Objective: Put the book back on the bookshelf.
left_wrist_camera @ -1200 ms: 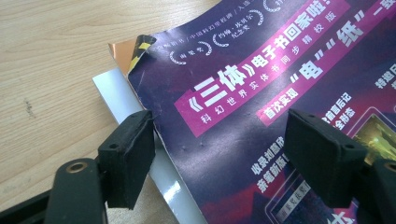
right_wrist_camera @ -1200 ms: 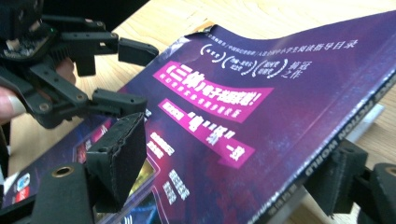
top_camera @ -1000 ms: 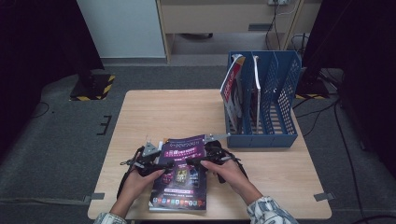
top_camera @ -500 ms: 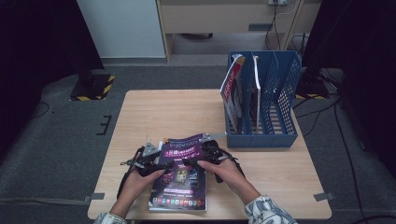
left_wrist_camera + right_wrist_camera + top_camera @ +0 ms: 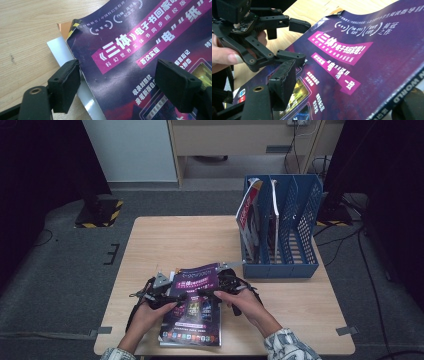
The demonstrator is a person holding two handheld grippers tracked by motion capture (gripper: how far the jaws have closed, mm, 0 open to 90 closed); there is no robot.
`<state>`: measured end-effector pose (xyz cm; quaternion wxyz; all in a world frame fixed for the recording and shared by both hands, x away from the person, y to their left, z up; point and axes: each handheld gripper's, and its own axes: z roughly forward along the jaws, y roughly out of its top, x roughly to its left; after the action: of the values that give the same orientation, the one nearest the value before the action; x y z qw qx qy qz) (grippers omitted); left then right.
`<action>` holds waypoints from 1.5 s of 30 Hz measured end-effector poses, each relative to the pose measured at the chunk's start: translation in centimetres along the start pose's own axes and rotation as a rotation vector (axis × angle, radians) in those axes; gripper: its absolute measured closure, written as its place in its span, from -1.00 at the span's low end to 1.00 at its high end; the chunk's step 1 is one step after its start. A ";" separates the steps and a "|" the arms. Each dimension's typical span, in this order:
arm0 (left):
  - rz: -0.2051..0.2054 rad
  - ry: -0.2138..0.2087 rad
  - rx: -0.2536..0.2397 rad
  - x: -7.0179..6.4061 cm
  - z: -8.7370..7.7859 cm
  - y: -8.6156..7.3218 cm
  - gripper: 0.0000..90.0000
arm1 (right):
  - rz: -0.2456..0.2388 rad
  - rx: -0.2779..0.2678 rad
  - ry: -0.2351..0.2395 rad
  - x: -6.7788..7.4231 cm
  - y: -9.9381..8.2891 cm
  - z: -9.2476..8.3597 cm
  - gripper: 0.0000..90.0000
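From the left in the high view, my left claw sits at the left edge of the purple magazine, which lies near the front edge of the bench, at about six o'clock on its top. In the left claw view the two pads stand apart: one hangs off the cover's left edge over a white sheet that pokes out beneath, the other hovers above the printed cover, so this claw is released and grips nothing. The magazine's far end curls up off the wood.

At the magazine's right edge is my right claw. Its jaws have just been closing, and the cover's spine edge runs between them in the right claw view, with one pad above the cover. The lower jaw is mostly hidden under the page, so I cannot tell whether it pinches yet.

Further right, at about two o'clock on the bench, stands the blue file rack, with two magazines already upright in its left slots and the right slots free.

I judge two are filed and this third one is only being picked up. Left to do: secure the grip, lift, turn it upright and slide it into a slot.
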<state>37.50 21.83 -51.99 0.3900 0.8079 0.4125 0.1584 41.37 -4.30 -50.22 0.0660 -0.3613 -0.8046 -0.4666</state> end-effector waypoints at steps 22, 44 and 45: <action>0.002 0.002 -0.004 -0.1 0.1 0.0 -0.59 | 0.007 0.027 -0.051 1.1 -1.0 2.3 -0.13; -0.006 -0.008 -0.017 -0.1 -0.3 0.5 -0.65 | -0.001 -0.088 -0.101 1.6 -0.4 0.8 0.67; -0.005 -0.009 -0.020 0.0 -0.3 0.5 -0.65 | -0.007 -0.096 -0.102 1.8 -0.3 0.6 0.69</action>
<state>37.56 21.77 -51.42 0.4002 0.8035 0.4113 0.1580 40.03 -2.93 -49.96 0.0062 -0.3846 -0.7849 -0.4858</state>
